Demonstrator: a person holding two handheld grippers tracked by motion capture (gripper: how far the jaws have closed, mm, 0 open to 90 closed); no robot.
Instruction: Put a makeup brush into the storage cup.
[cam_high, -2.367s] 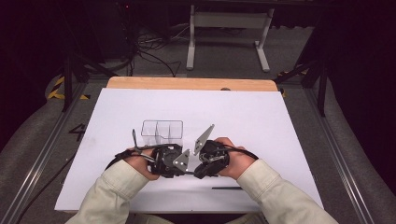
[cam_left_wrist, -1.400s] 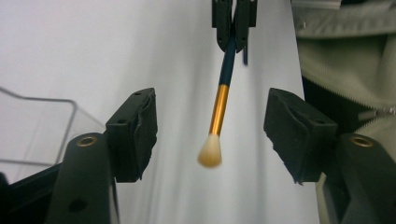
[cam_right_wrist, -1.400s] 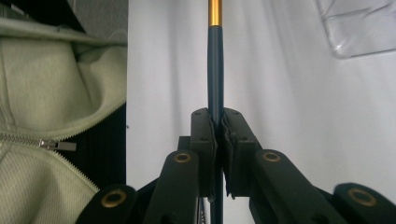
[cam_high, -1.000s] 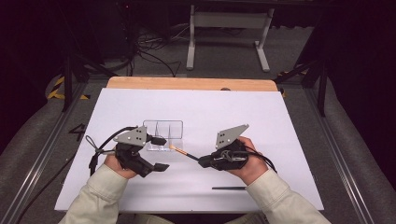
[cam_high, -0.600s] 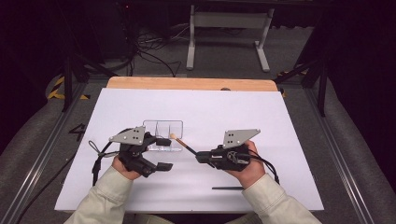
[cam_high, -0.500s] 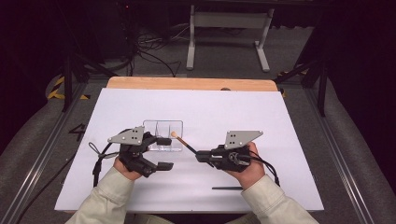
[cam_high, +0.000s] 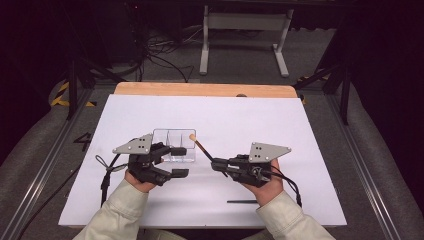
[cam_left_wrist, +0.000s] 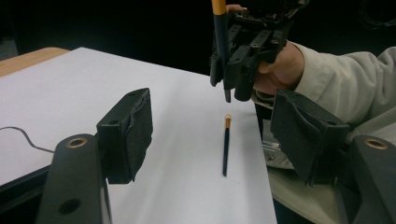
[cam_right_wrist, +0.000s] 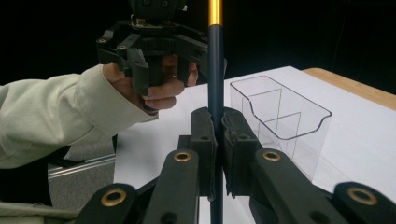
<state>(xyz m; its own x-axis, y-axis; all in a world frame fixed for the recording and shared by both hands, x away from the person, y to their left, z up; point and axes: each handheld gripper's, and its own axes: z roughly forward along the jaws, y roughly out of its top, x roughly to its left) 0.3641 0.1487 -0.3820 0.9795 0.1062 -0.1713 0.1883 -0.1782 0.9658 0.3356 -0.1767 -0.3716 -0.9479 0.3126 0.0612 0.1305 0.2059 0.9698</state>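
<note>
Right tongs (cam_high: 216, 164): dark, gold-banded pencil (cam_high: 201, 148)

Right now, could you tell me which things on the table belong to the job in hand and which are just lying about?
In the job:
- pencil clamped in the right gripper
- clear divided organiser
- left gripper, open, its jaws just been closing with nothing between them

Lying about:
- second pencil on the white table sheet
- wooden board at the far edge

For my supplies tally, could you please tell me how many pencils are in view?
2: one pencil is clamped in the right gripper, its tip near the clear organiser; the other pencil lies on the white table by the right sleeve.
</note>
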